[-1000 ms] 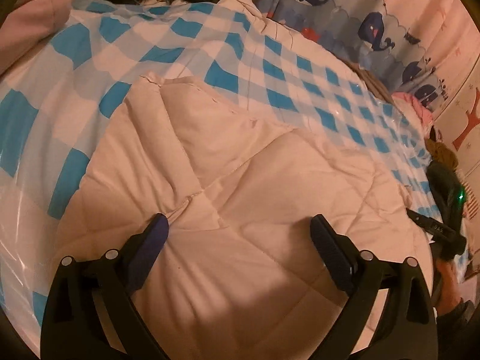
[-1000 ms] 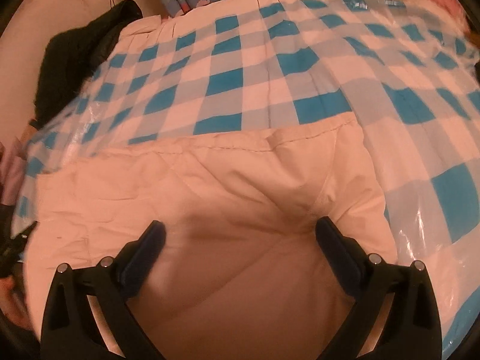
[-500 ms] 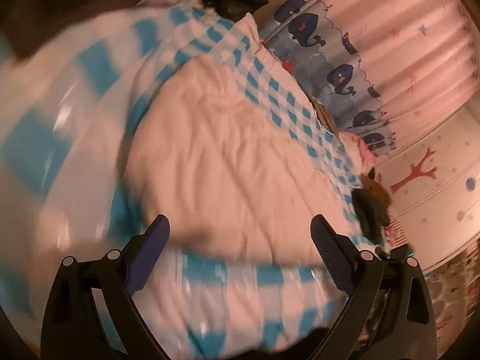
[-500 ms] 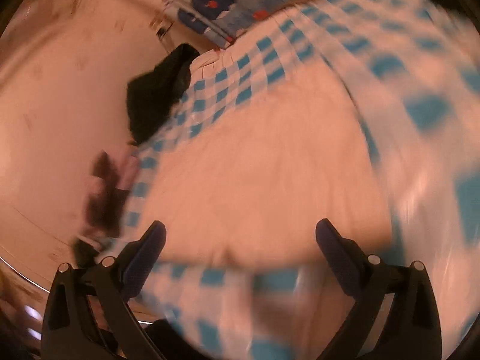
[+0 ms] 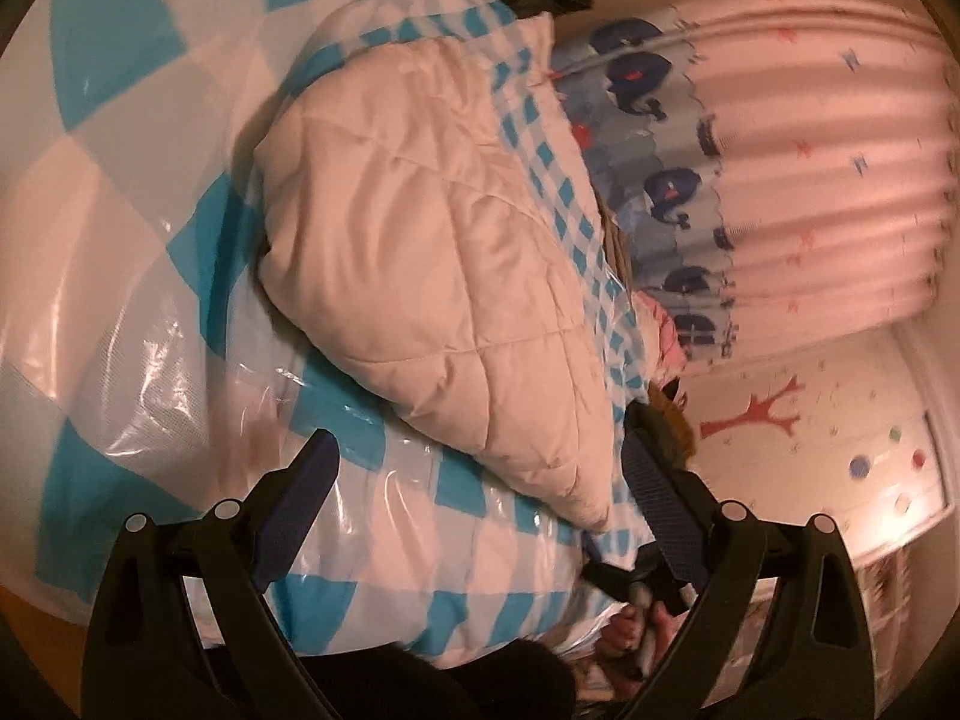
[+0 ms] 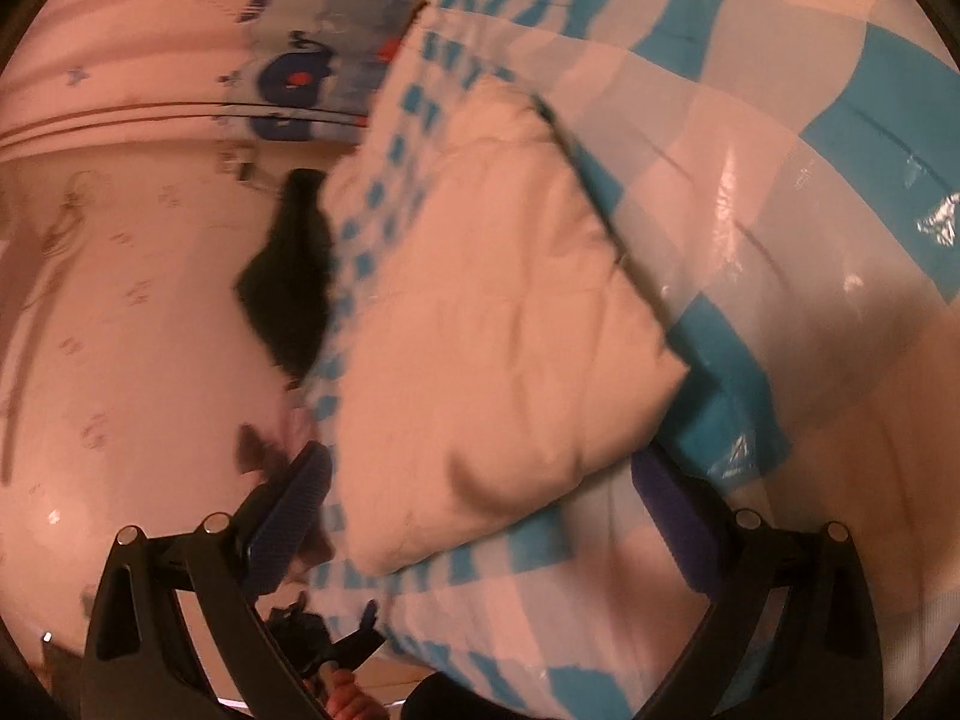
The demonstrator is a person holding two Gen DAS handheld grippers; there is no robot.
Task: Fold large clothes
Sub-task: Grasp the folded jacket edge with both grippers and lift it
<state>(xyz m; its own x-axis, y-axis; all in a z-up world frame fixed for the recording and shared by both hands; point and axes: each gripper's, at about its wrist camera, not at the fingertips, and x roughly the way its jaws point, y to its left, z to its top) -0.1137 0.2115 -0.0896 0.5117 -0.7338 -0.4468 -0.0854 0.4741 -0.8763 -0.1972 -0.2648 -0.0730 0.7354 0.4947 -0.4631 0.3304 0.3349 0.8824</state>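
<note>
A cream quilted padded garment [image 5: 432, 252] lies folded into a thick rectangle on the blue-and-white checked bed cover [image 5: 150, 300]. My left gripper [image 5: 480, 438] is open and empty, held back from the garment's near corner, over the cover. In the right wrist view the same garment [image 6: 480, 324] fills the middle, and my right gripper [image 6: 483, 459] is open with nothing between its fingers, just short of the garment's near edge. Each view shows the other gripper low in the frame, held by a hand [image 5: 630, 636].
Clear shiny plastic [image 5: 138, 420] lies over the checked cover. A black garment [image 6: 288, 300] is heaped at the bed's far end by the wall. A whale-print curtain [image 5: 666, 192] hangs behind the bed. The wall carries a red tree sticker [image 5: 756, 414].
Both grippers have pulled back off the garment towards the bed's near edge and tilted sideways. They stood right over the cream fabric before; now it lies apart from both.
</note>
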